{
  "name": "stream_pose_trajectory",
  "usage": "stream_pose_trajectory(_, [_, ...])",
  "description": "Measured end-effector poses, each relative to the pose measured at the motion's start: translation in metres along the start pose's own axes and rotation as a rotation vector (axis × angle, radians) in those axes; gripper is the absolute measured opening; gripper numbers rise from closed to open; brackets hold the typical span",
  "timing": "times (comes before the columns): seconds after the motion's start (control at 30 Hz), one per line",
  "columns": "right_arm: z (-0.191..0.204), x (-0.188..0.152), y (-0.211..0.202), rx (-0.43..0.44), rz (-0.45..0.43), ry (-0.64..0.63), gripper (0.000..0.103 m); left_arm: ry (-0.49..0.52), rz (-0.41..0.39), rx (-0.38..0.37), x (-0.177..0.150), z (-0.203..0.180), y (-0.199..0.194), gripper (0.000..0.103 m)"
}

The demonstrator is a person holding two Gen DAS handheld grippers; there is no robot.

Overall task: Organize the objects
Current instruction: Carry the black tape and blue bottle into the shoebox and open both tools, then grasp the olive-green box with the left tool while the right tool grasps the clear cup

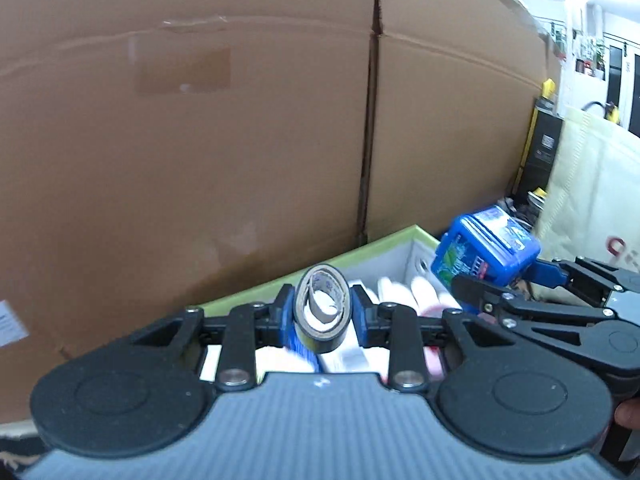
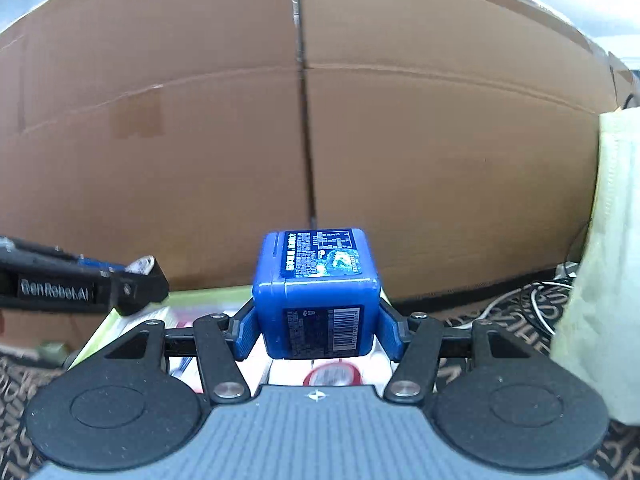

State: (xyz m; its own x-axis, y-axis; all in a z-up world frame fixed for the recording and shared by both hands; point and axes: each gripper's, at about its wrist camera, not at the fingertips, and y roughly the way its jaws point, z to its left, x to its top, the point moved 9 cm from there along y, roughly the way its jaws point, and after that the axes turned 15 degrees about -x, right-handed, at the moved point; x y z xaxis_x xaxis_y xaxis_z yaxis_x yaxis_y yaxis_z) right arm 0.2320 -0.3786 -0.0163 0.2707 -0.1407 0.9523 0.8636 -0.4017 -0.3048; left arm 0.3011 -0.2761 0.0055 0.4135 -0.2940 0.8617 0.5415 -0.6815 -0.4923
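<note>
Currently, left gripper [image 1: 322, 314] pinches a squashed black tape roll [image 1: 321, 314] above the green-rimmed box [image 1: 360, 246]. Right gripper [image 2: 318, 330] clamps a blue plastic container [image 2: 316, 294], just beside, before cardboard boxes [image 2: 440, 140].

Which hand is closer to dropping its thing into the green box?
Probably the left. The left gripper holds the tape roll right above the green box, over the things inside. The right gripper holds the blue container nearer the box's right-hand corner.
</note>
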Motion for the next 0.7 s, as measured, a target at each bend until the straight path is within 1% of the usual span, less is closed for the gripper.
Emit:
stream_pose_trajectory(0.03, [0.001,0.001,0.01,0.008,0.002,0.005,0.065,0.004,-0.009,0.012,0.001,0.003,0.009,0.029])
stream_pose_trajectory(0.07, [0.003,-0.001,0.021,0.02,0.01,0.0,0.069,0.014,-0.016,0.021,0.001,0.005,0.016,0.035])
stream_pose_trajectory(0.1, [0.005,-0.006,0.031,0.015,0.034,-0.011,0.073,0.023,-0.013,0.032,-0.002,0.007,0.023,0.058])
stream_pose_trajectory(0.17, [0.004,-0.017,0.04,-0.019,0.081,-0.031,0.074,0.027,-0.003,0.072,-0.015,0.014,0.028,0.082])
stream_pose_trajectory(0.2, [0.003,-0.022,0.038,-0.021,0.078,-0.036,0.075,0.034,-0.006,0.081,-0.021,0.017,0.027,0.082])
stream_pose_trajectory(0.23, [0.002,-0.026,0.034,-0.018,0.065,-0.036,0.08,0.049,0.0,0.085,-0.028,0.018,0.026,0.082])
stream_pose_trajectory(0.27, [0.0,-0.03,0.03,-0.021,0.051,-0.033,0.082,0.057,0.007,0.094,-0.033,0.02,0.024,0.082])
stream_pose_trajectory(0.33, [-0.002,-0.034,0.021,-0.039,0.039,-0.023,0.083,0.054,-0.002,0.103,-0.039,0.021,0.016,0.085])
stream_pose_trajectory(0.43, [-0.004,-0.034,0.004,-0.031,0.018,-0.016,0.084,0.018,-0.02,0.078,-0.044,0.02,-0.002,0.093])
stream_pose_trajectory(0.47, [0.001,-0.03,-0.001,-0.023,0.011,-0.014,0.084,0.012,-0.028,0.076,-0.045,0.019,-0.009,0.1])
stream_pose_trajectory(0.5, [0.004,-0.028,-0.008,-0.014,0.002,-0.012,0.085,0.011,-0.039,0.079,-0.049,0.018,-0.019,0.103])
stream_pose_trajectory(0.6, [0.012,-0.027,-0.038,0.015,-0.025,-0.013,0.087,0.013,-0.048,0.085,-0.053,0.017,-0.042,0.103])
stream_pose_trajectory(0.7, [0.029,-0.034,-0.063,0.062,-0.028,-0.024,0.087,-0.019,-0.046,0.091,-0.068,0.015,-0.07,0.103])
